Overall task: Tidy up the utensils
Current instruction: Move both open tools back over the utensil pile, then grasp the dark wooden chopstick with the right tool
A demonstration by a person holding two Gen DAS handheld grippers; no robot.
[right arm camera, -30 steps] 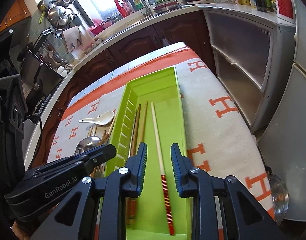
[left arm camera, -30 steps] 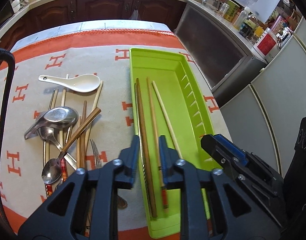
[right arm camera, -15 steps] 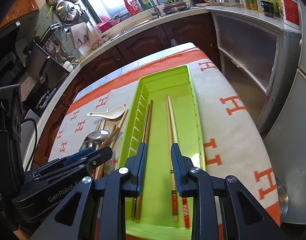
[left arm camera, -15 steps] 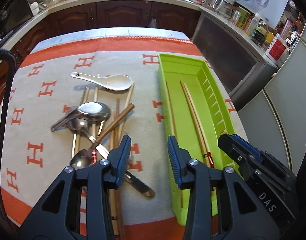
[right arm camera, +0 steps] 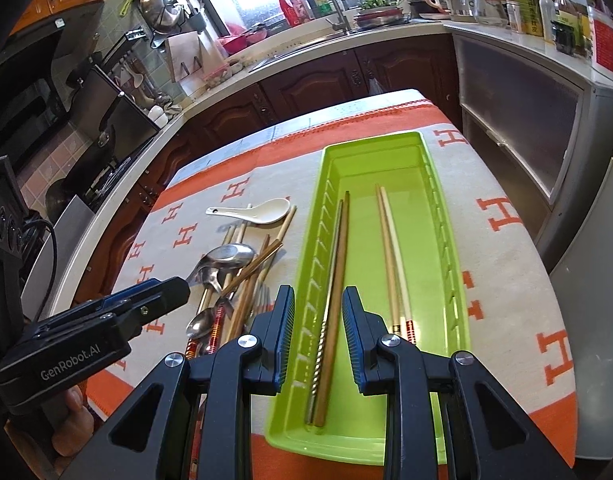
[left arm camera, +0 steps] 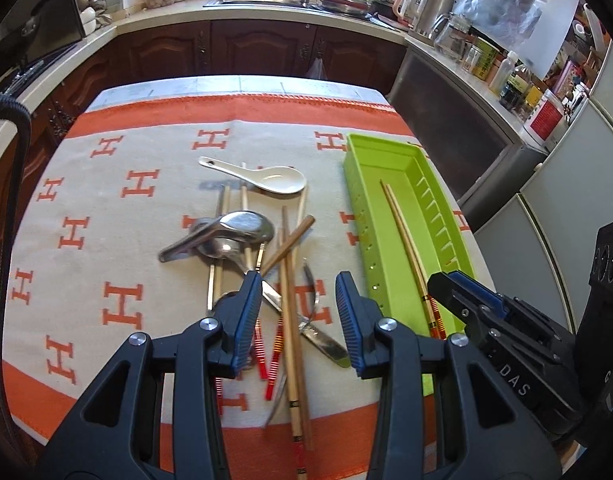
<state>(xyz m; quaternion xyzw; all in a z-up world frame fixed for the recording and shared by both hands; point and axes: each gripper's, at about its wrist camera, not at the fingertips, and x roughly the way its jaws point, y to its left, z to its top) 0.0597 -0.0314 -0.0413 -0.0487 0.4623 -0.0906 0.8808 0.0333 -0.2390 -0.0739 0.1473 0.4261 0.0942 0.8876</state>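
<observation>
A lime-green tray lies on the right of the cloth and holds a dark chopstick pair and a light pair with red ends. My right gripper hangs open above the tray's near end, with nothing gripped. Left of the tray is a loose pile: a white ceramic spoon, metal spoons, several chopsticks and a metal handle. My left gripper hovers open over the near part of this pile, holding nothing.
An orange-and-beige cloth covers the table. Dark wooden cabinets and a counter with a sink run along the far side. A grey cabinet and appliances stand close on the right. The right gripper's body overlaps the tray's near corner.
My left gripper has swung left from above the tray to above the loose pile, and its jaws have widened. A second light chopstick now lies in the tray. The right gripper has drawn back slightly.
</observation>
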